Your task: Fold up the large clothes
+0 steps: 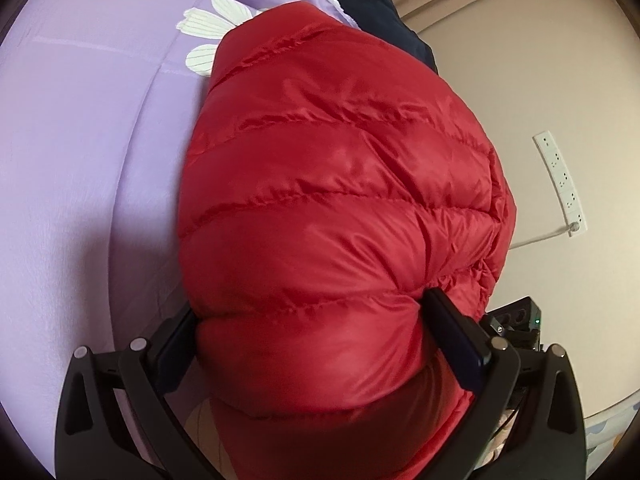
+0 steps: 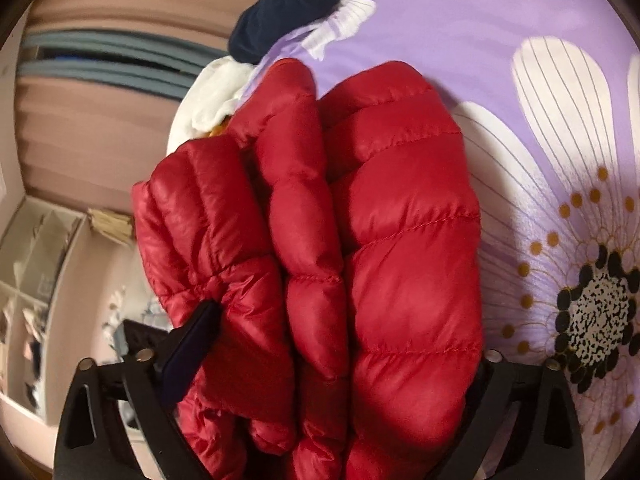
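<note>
- Spreading wide, your left hand-held gripper [image 1: 312, 332] clamps the puffy red quilted down jacket [image 1: 340, 200] on the lilac flowered bedsheet [image 1: 80, 140].
- Your right hand-held gripper [image 2: 340, 344], angled downward, grips the jacket's bunched folds.

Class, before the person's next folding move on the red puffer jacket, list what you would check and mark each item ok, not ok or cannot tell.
1. Left gripper clamps the red puffer jacket: ok, fabric bulges between its fingers.
2. Right gripper has the jacket's bunched layers between its fingers: ok; firm grip: cannot tell.
3. Jacket folded flat: not ok, it is bunched in thick rolls.
4. Free space on the purple floral bedsheet: ok.
5. Dark navy garment clear of the jacket: ok.
6. Jacket's far end supported on the bed: cannot tell.
</note>
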Demonstrator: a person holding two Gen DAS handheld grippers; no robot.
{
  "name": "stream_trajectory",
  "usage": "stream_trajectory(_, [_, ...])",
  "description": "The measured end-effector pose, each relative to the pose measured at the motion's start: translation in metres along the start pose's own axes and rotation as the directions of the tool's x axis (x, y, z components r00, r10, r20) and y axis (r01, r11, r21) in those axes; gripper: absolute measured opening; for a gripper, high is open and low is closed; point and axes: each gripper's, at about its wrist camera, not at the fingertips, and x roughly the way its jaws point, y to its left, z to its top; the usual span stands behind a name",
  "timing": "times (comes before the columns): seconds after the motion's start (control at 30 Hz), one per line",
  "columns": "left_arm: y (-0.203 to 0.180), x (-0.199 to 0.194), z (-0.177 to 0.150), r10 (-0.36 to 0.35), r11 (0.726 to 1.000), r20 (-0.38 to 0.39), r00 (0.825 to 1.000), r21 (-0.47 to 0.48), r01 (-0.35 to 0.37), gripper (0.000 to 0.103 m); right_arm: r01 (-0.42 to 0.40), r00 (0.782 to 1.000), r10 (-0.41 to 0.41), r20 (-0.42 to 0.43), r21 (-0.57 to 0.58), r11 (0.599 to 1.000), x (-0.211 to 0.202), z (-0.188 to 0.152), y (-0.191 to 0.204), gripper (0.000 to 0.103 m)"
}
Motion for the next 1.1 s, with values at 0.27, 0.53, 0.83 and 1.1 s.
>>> stream_trajectory(0.27, [-0.008,0.003,0.000,0.038,0.998,0.009,0.999,0.051,-0.038,0.102,0.029,0.999,-0.028,0.016,-0.082,0.996,-0.006,-0.001,0.008,0.075])
stream_trajectory(0.53, [-0.015,0.002,-0.003,0.053,0.995,0.021,0.998,0.083,-0.054,0.098,0.022,0.999,-0.018,0.038,-0.124,0.992,-0.010,-0.004,0.014,0.065])
stream_trajectory(0.83, [-0.024,-0.013,-0.010,0.060,0.991,0.089,0.994,0.117,-0.071,0.087,0.016,0.998,-0.004,0.061,-0.209,0.978,-0.010,-0.006,0.016,0.060])
stream_trajectory(1.1, [-0.008,-0.050,0.005,0.090,0.987,0.182,0.979,0.115,-0.112,0.087,-0.039,0.998,0.050,0.027,-0.305,0.951,0.024,-0.001,0.056,0.060])
